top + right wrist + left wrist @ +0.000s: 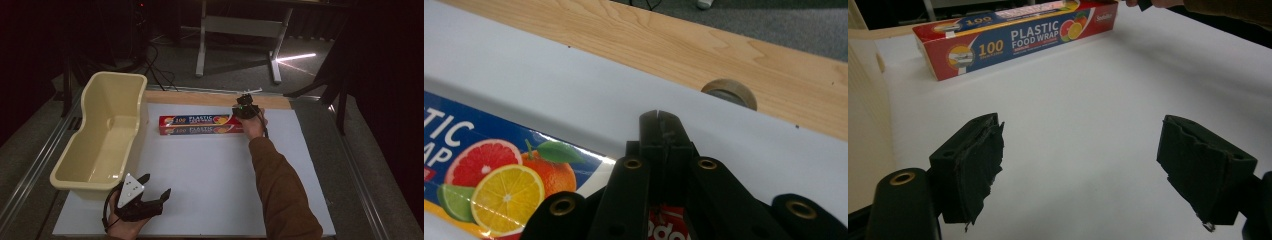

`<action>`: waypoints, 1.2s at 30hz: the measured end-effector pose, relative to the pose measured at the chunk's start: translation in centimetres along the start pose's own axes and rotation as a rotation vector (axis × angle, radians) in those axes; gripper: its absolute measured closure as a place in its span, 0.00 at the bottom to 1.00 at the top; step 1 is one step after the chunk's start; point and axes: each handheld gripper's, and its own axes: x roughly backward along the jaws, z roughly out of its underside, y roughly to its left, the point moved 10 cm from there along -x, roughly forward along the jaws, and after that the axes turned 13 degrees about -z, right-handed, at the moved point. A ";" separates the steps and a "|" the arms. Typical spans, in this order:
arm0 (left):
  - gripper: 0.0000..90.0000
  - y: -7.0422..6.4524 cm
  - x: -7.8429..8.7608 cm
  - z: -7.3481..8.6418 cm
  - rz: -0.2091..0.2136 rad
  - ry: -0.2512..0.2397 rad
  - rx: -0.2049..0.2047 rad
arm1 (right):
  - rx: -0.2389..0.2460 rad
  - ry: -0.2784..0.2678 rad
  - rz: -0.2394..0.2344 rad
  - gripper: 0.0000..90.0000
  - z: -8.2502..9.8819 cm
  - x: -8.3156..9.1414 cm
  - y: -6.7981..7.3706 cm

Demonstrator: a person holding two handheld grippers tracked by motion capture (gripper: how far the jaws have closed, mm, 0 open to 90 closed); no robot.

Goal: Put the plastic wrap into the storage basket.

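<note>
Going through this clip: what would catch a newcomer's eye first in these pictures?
The bright red and blue food wrap box lies across the far part of the white board, fruit printed at its right end. There the right gripper sits with jaws shut over that end. A big cream tub stands along the board's left edge, and the left gripper rests open near the front.

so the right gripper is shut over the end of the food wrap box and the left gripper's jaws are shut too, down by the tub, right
Not quite. The left gripper has its jaws wide open, with only bare white board between them, as the left gripper view shows. The rest holds: the right gripper is shut over the end of the food wrap box, and the left one sits near the cream tub.
</note>
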 end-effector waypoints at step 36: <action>0.20 -0.4 0.0 -0.3 0.018 -0.021 0.017 | 0.128 0.306 -0.399 1.00 11.7 7.2 12.0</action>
